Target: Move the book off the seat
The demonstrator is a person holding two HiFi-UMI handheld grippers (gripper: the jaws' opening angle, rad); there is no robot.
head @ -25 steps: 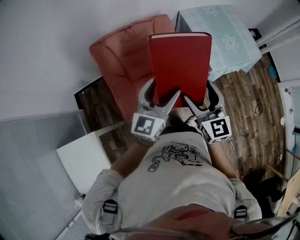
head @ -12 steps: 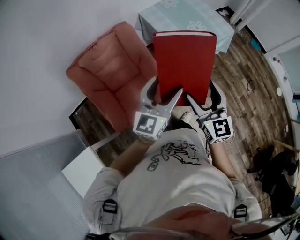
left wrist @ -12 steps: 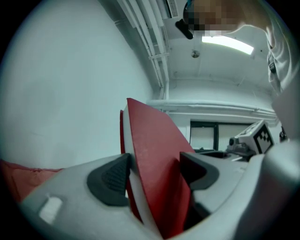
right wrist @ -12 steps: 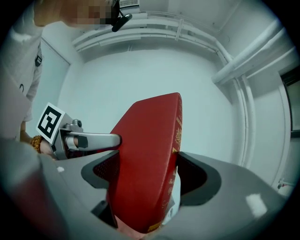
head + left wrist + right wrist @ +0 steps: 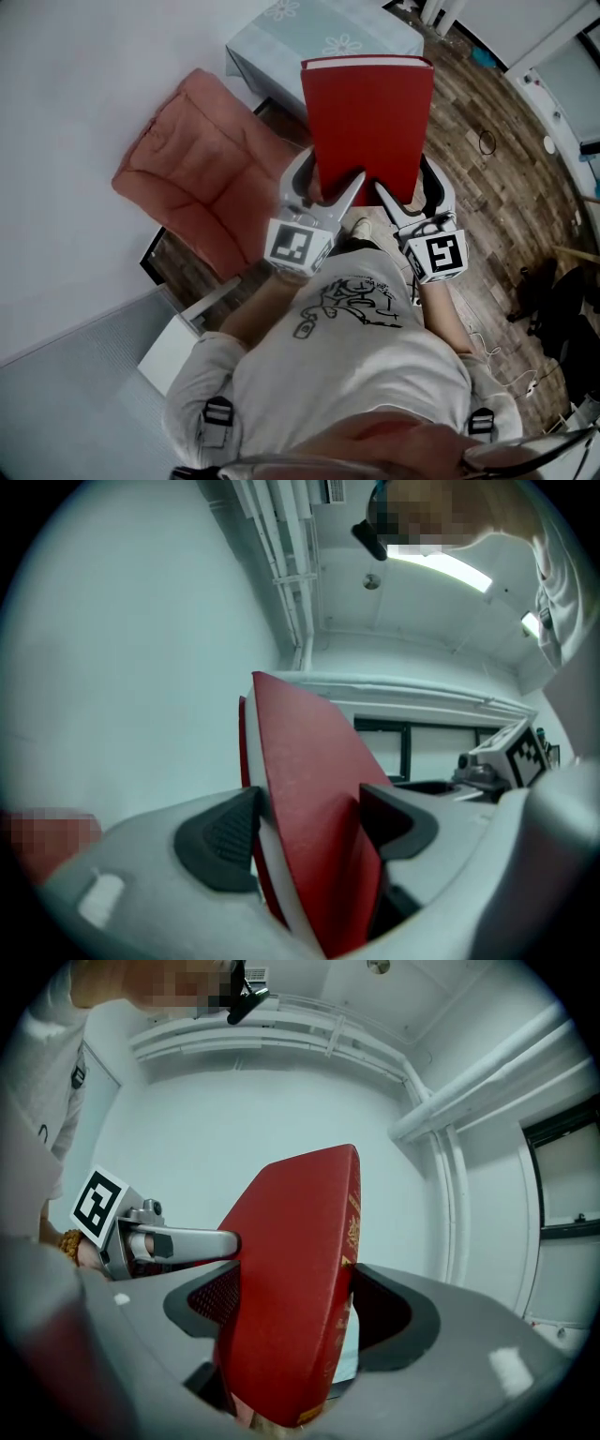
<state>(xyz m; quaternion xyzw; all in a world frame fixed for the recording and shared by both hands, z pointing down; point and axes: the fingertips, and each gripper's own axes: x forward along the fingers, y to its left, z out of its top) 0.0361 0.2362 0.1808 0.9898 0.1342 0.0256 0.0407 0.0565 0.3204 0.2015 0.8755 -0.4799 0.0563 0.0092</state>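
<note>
Now the left gripper (image 5: 326,183) and right gripper (image 5: 410,187) are both clamped on the near edge of the red hardback book (image 5: 367,112). It is held aloft at frame centre, clear of the salmon padded armchair (image 5: 192,173) at left. Keep both grips even while carrying. Beyond lie a pale floral-clothed table (image 5: 319,33) and a dark wood-plank floor (image 5: 506,159).

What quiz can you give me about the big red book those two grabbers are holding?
1. The left gripper and the right gripper: how many clamp the red hardcover book? A none, B one, C both.
2. True or false: the book lies on the pink padded armchair.
3. Fill the gap: the pale tablecloth beyond the book is printed with ____.
Key: 1 C. 2 false, it is held up in the jaws, off the armchair. 3 flowers.
</note>
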